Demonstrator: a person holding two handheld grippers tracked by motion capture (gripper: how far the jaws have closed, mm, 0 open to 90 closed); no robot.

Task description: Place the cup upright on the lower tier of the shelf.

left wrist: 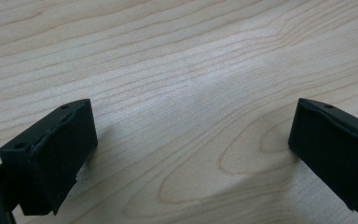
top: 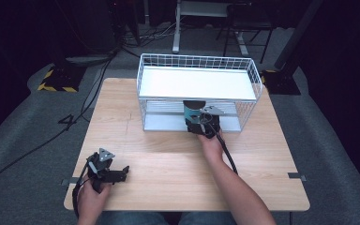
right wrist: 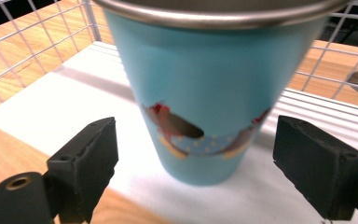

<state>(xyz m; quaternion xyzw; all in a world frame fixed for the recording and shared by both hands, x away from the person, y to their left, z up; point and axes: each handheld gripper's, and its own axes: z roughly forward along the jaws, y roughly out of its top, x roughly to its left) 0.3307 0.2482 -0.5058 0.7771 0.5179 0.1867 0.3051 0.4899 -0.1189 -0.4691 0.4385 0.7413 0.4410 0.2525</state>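
Nearest the person, the left gripper (top: 122,172) rests low over the wooden table (top: 168,164) at its front left corner, jaws spread wide with nothing between them; its own view has bare wood grain under both pads.

Further in, the right gripper (top: 201,123) reaches to the front opening of the white wire rack (top: 143,89), at the lower shelf. The blue cup (right wrist: 209,88), metal-rimmed with a printed band near its base, stands upright on that lower shelf's white floor, just inside the front edge. The right jaws stand apart on either side of the cup's lower body, a clear gap at each pad; no contact visible.

Judgement: this looks like the release step, cup set down and let go. The next move calls for drawing the right gripper straight back out of the rack, keeping both pads clear of the cup wall and the wire frame so the cup is not tipped.

Beyond the rack: dark floor, cables, stand legs.
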